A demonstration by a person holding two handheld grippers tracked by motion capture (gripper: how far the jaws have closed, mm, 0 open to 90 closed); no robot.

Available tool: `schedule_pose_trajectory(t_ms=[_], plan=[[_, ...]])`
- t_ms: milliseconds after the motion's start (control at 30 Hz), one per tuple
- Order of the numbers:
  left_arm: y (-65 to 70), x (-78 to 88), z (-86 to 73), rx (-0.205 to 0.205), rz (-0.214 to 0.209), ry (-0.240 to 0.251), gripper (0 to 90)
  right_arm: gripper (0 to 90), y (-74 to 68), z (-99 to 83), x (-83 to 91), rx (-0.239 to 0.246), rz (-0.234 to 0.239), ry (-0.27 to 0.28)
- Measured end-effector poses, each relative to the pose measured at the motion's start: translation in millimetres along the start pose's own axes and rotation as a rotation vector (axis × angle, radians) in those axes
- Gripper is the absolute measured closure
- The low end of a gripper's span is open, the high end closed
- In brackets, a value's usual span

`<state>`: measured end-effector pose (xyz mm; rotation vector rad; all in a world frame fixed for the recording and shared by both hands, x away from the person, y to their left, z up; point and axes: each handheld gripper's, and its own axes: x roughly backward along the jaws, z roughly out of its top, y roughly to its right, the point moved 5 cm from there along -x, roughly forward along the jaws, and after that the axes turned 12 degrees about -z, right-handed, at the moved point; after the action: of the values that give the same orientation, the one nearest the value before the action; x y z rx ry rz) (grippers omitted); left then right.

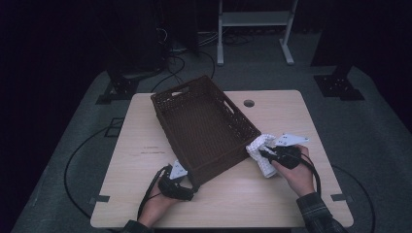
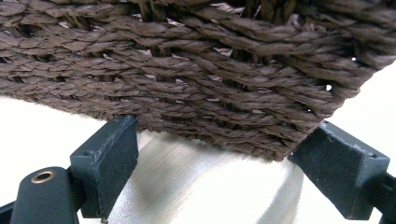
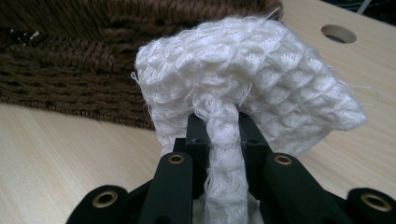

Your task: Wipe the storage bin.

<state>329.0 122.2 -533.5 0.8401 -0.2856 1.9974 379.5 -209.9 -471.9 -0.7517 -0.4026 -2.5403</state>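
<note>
The right gripper (image 3: 218, 122) is pinching a white waffle-weave cloth (image 3: 261, 79), its jaws closed hard on a gathered fold so the rest is flopping over and bulging above them. From where I'm standing the cloth (image 1: 261, 154) is hanging just beside the near right wall of the brown woven basket (image 1: 204, 127), toward the right edge of the worktop (image 1: 272, 194), with its lower end apparently trailing onto the wood.

It is looking soft, light and limp: it will be drooping and swinging rather than keeping a shape, and the loose threads at its hem could be catching on the basket's rough weave. Gripping a bunched fold, as now, seems the safest hold; a single edge would likely be slipping out.

The left gripper (image 1: 180, 183) is sitting at the basket's near corner (image 2: 261, 116) with its jaws spread wide either side of that corner; whether the pads are actually pressing the weave I cannot tell. The basket is looking stiff but light, so it may be sliding on the smooth worktop unless it is steadied at the rim or corner.
</note>
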Motion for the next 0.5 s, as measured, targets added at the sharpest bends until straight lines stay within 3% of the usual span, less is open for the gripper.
schedule_pose_trajectory(t_ms=[500], plan=[[-0.1,0.0,0.0,-0.001,0.000,0.000,13.8,77.9,-5.5,-13.5,-16.6,0.001,0.023,-0.065]])
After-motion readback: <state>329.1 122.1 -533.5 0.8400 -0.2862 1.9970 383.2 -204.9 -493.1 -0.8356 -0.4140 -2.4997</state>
